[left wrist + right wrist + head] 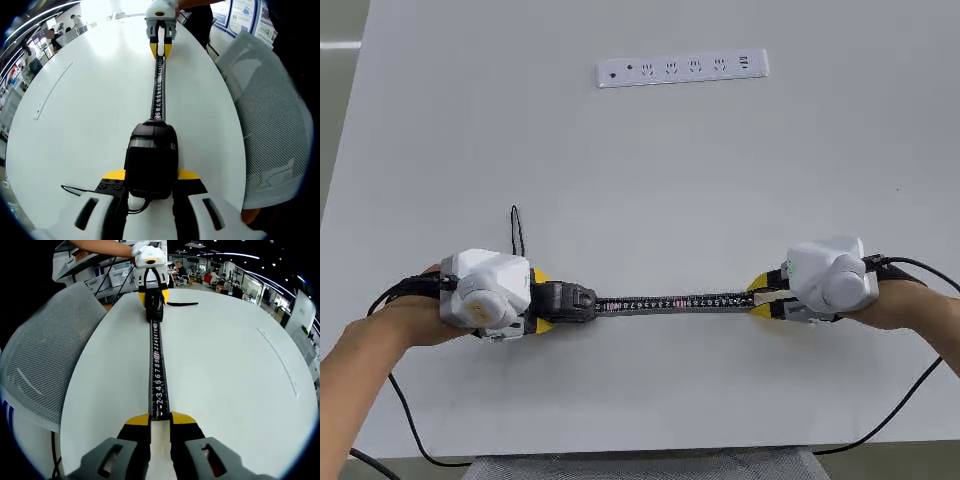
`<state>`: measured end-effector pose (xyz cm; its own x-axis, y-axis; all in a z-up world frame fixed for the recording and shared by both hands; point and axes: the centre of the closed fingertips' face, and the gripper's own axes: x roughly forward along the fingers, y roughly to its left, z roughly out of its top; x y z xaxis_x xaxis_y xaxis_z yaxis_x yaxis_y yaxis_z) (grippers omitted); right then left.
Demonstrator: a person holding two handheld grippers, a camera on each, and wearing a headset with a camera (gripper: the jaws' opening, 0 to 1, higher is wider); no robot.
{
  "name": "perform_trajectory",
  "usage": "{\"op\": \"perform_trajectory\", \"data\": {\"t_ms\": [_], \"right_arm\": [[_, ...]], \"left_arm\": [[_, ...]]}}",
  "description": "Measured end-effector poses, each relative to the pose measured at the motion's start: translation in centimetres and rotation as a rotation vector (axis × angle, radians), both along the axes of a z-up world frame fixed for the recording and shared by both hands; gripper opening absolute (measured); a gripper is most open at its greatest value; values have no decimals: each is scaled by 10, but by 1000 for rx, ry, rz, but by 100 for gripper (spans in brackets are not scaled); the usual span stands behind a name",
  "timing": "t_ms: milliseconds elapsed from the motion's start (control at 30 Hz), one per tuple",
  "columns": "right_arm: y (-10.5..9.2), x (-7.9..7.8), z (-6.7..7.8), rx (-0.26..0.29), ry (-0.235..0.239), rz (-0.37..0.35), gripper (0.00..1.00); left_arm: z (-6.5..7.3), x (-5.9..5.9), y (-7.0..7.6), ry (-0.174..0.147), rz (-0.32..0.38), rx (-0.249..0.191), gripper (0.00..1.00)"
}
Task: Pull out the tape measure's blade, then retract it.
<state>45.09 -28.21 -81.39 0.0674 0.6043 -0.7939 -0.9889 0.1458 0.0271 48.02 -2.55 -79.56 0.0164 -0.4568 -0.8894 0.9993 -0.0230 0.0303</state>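
The black tape measure case [565,300] sits low over the white table, held between the yellow-tipped jaws of my left gripper [542,300], which is shut on it. The same case [151,159] lies large between the jaws in the left gripper view. Its blade [675,301] is drawn out to the right, numbers up. My right gripper [760,296] is shut on the blade's end. In the right gripper view the blade [156,370] runs straight away to the case [153,300] in the other gripper. A thin black wrist strap [517,232] trails behind the case.
A white power strip [682,68] lies at the far middle of the table [650,160]. Black cables hang from both grippers over the near edge. A grey mesh chair back [270,130] stands close by the table's near side.
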Motion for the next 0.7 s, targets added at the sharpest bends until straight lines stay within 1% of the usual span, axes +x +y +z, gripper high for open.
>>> {"op": "perform_trajectory", "data": {"t_ms": [233,267,300,333,367,433,600,700], "right_arm": [[0,-1,0,-8,-19,16,13],[0,-1,0,-11,-20,16,14],[-3,-3,-2,-27,-21,14,16],[-1,-3,-1,-16,-21,13,18],[-2,-3,-2,-23,-16,7,21],[-1,-3,-1,-23,-25,3,21],[-1,-1,-2,-22,-28,-15,24],[-1,-1,-1,-23,-28,-29,27]], "left_arm": [[-1,0,0,5,2,0,30],[-1,0,0,4,0,0,30],[-1,-1,1,6,2,1,30],[-1,-1,0,5,0,1,30],[-1,0,0,7,3,1,30],[-1,0,0,12,8,-3,30],[-1,0,0,8,1,-3,31],[-3,0,0,-5,-12,5,31]]}}
